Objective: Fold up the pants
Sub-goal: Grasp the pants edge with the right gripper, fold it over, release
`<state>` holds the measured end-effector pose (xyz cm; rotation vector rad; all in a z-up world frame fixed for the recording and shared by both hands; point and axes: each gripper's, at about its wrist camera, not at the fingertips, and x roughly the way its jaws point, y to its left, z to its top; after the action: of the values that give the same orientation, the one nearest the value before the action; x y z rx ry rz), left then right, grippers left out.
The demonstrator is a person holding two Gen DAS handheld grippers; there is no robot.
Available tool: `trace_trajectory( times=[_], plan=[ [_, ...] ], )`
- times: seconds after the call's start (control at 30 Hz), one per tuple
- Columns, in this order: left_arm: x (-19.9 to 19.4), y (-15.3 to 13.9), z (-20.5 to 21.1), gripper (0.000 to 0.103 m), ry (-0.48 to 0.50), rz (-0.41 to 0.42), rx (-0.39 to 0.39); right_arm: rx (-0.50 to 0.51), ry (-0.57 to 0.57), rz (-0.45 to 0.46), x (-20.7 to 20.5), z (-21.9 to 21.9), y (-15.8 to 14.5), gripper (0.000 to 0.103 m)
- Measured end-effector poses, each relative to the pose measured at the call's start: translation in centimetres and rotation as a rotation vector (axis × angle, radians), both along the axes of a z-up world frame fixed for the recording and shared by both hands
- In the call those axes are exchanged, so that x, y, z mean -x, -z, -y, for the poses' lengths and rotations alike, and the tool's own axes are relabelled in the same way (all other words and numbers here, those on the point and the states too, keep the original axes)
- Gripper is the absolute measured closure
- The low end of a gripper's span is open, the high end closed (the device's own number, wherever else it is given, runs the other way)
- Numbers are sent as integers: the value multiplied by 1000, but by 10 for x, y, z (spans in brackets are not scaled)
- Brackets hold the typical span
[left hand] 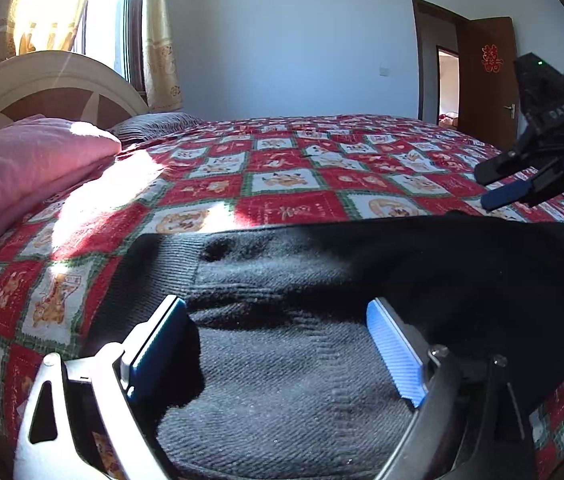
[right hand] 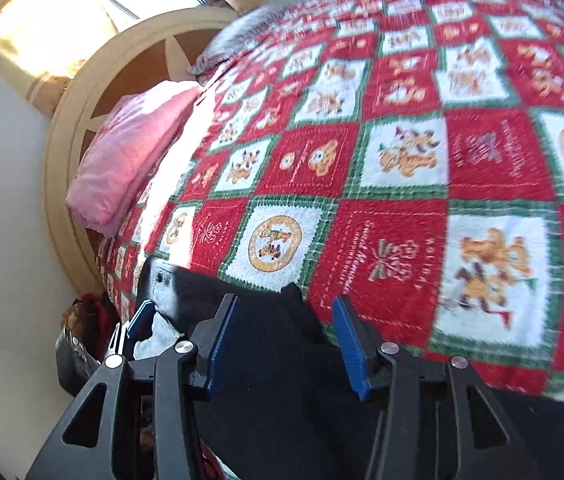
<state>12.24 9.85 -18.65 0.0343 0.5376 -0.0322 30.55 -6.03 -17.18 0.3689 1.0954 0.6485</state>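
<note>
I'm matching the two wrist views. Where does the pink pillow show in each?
Left wrist: the pink pillow lies at the left edge, at mid-height, below the headboard.
Right wrist: the pink pillow is left of centre, tilted, against the headboard.
Shared landmark: the red checked bedspread.
</note>
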Motion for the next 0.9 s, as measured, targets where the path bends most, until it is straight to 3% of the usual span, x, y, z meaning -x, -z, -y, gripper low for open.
trace_trajectory(
  times=[0.07,0.13,0.27,0.43,0.6,0.7,0.9],
  plan=[
    [1,1,0,7,5,8,4,-12,-4,-47,-10,-8,10,54],
    [2,2,0,7,6,14,6,-23,-12,-86,-16,-13,20,64],
    [2,1,-1,6,8,14,13,-63,-5,-122,-18,-15,32,95],
    [2,2,2,4,-4,10,0,-61,30,-20,-12,-10,11,98],
    [1,1,3,4,-10,2,-6,19,48,-23,-22,-15,28,99],
    [1,1,2,3,-9,1,-4,17,31,-15,-19,-14,31,98],
    [0,2,2,2,-14,2,-3,93,38,155,24,3,-10,94]
  ],
)
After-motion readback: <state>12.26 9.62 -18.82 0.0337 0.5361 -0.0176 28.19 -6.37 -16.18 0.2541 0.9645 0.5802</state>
